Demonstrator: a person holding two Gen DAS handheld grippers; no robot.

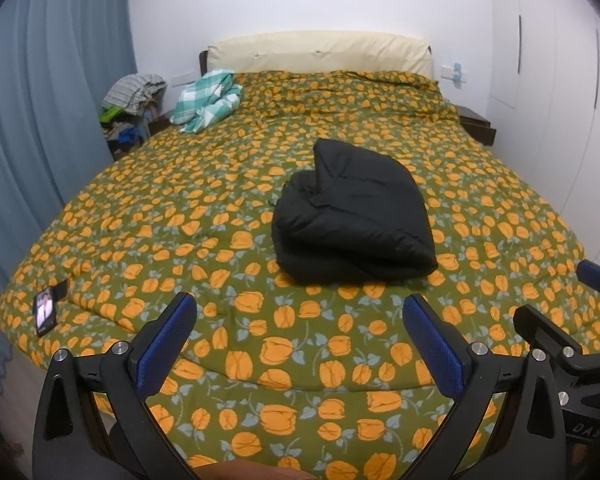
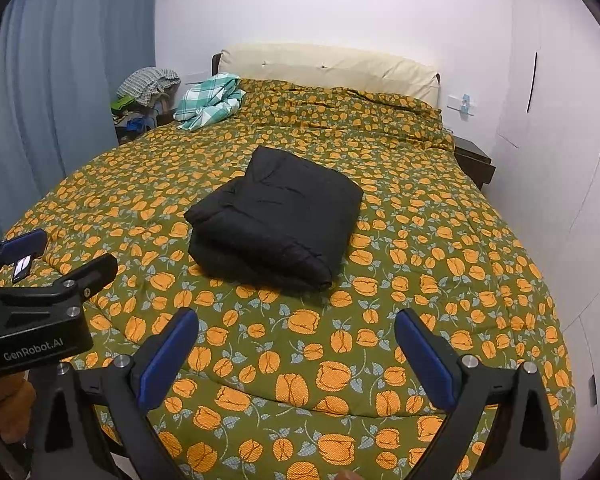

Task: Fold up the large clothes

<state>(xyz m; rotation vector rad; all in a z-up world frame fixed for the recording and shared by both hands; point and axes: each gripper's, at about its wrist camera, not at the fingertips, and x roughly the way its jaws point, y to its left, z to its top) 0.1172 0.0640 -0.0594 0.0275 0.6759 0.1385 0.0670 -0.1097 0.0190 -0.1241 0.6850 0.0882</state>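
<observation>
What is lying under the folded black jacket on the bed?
The folded black jacket rests directly on the floral quilt, which shows all around it. Anything between its layers or beneath it is covered.

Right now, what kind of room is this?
A home bedroom, most likely: a large bed with a cream headboard, blue curtains, and a folded black jacket on the bed.
</observation>
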